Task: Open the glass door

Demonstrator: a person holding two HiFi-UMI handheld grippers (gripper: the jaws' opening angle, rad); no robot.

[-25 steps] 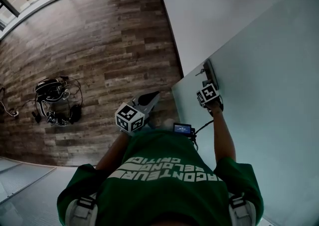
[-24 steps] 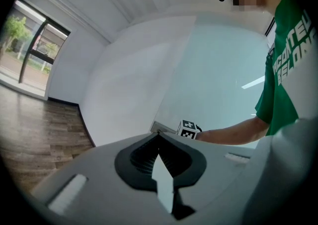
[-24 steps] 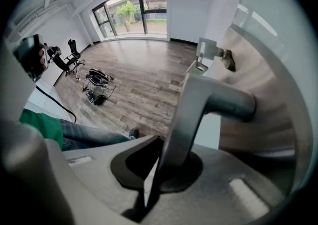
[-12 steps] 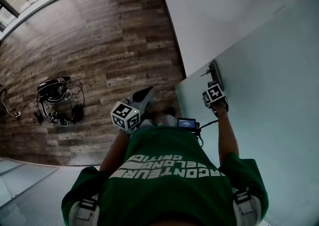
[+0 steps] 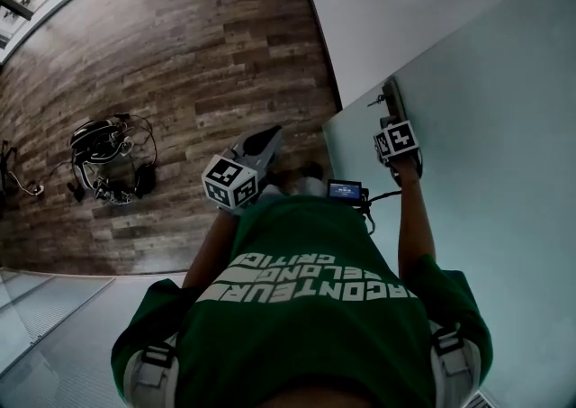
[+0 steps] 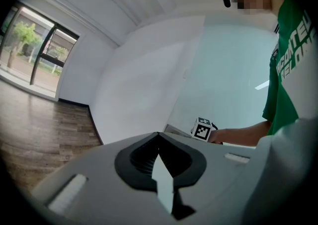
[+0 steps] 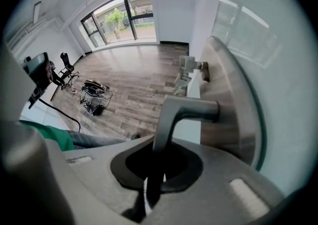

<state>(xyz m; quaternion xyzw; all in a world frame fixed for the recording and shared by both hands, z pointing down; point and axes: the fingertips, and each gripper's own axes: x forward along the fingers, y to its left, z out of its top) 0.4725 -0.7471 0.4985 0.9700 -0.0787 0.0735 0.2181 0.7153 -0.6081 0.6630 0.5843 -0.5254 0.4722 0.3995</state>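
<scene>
— Where is our left gripper (image 5: 268,136)?

— Our left arm (image 5: 211,253) is bent by our side. The left gripper sticks out in front of us, nearly flat. Its fingers (image 6: 141,157) are pressed together, and there is nothing between them.

— And our right gripper (image 7: 161,143)?

— Our right arm (image 5: 414,226) reaches out ahead of us. The right gripper points almost straight down, with its cube on top. Its fingers are squeezed tight on the door handle (image 7: 181,112).

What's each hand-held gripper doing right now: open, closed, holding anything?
Left hand-held gripper: closed, empty.
Right hand-held gripper: closed on the door handle.
</scene>
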